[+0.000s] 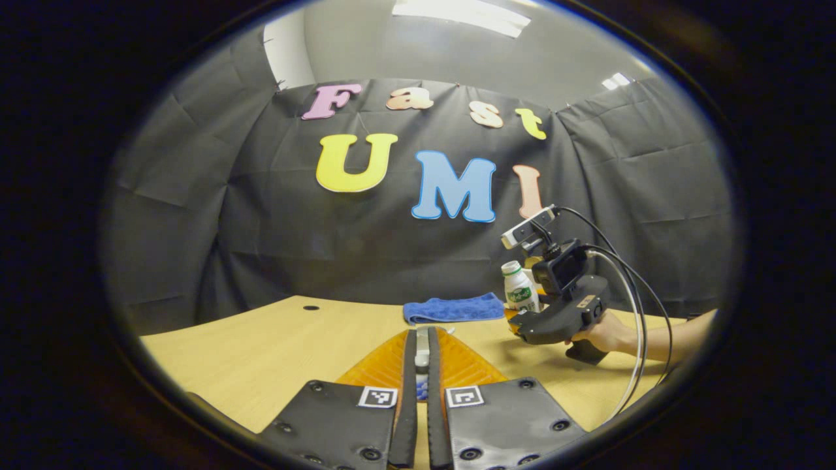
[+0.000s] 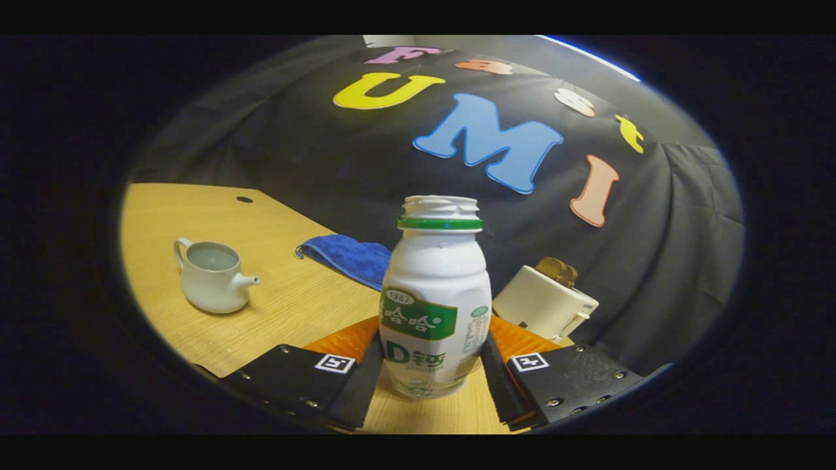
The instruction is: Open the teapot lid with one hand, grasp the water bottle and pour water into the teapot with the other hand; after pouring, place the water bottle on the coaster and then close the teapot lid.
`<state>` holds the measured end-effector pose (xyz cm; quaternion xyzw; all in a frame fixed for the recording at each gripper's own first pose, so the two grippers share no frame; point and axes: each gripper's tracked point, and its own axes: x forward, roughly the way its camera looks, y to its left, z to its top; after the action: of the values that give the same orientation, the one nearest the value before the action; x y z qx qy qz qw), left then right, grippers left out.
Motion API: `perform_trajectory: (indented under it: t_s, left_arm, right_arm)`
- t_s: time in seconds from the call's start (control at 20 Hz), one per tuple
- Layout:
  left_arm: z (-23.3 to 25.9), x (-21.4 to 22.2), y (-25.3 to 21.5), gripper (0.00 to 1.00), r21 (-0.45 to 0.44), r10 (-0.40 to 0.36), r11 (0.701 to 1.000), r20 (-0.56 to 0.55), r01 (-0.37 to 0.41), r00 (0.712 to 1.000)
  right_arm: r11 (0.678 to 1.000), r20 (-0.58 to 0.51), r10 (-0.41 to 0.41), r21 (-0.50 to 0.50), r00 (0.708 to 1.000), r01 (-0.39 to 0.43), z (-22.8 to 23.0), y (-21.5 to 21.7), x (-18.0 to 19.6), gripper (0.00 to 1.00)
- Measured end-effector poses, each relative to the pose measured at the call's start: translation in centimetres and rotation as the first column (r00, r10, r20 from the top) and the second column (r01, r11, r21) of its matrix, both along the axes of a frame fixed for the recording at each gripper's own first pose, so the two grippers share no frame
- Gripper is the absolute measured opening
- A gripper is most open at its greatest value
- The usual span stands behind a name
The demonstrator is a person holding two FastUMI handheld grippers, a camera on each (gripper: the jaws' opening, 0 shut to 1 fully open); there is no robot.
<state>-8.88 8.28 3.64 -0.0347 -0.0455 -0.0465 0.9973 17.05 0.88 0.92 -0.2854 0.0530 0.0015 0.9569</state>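
The white water bottle (image 2: 434, 307), green-banded and uncapped, stands upright between my right gripper's (image 2: 432, 346) fingers, which press on both its sides; its base is at the wooden table. The white teapot (image 2: 210, 275) sits far left with no lid on and liquid visible inside. In the left gripper view, my left gripper (image 1: 422, 336) is nearly shut on a small pale piece, seemingly the teapot lid (image 1: 422, 352). The same view shows the bottle (image 1: 520, 288) at the right with the right gripper (image 1: 519, 318) around it, held by a hand (image 1: 604, 333).
A folded blue cloth (image 2: 346, 256) lies at the back of the wooden table (image 1: 274, 346), beside the bottle. A white toaster (image 2: 545, 303) with bread in it stands at the right by the booth wall. Cables (image 1: 630, 307) trail from the right gripper.
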Motion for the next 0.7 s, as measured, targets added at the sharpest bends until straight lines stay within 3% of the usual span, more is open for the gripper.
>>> perform_trajectory:
  t_s: [0.05, 0.35, 0.45, 0.7]
  left_arm:
    - [-0.2, 0.1, 0.2, 0.17, -0.001, 0.000, 1.000, -0.003, 0.000, 1.000]
    - [0.1, 0.0, 1.0, 0.10, 0.002, 0.018, 1.000, 0.011, -0.018, 1.000]
    - [0.1, 0.0, 1.1, 0.13, 0.008, 0.020, 1.000, 0.015, -0.021, 1.000]
    - [-0.1, 0.3, 1.3, 0.13, 0.014, 0.022, 1.000, 0.011, -0.022, 1.000]
  right_arm:
    - [0.999, 0.001, 0.006, -0.038, 1.000, -0.006, 0.1, 0.3, 0.1, 0.72]
    - [0.980, -0.012, 0.039, -0.197, 0.999, -0.040, 0.1, 2.0, 0.8, 0.72]
    - [0.969, -0.005, 0.042, -0.242, 0.999, -0.042, 0.3, 2.3, 0.8, 0.72]
    - [0.922, 0.003, 0.051, -0.385, 0.999, -0.046, 0.5, 2.8, 1.1, 0.72]
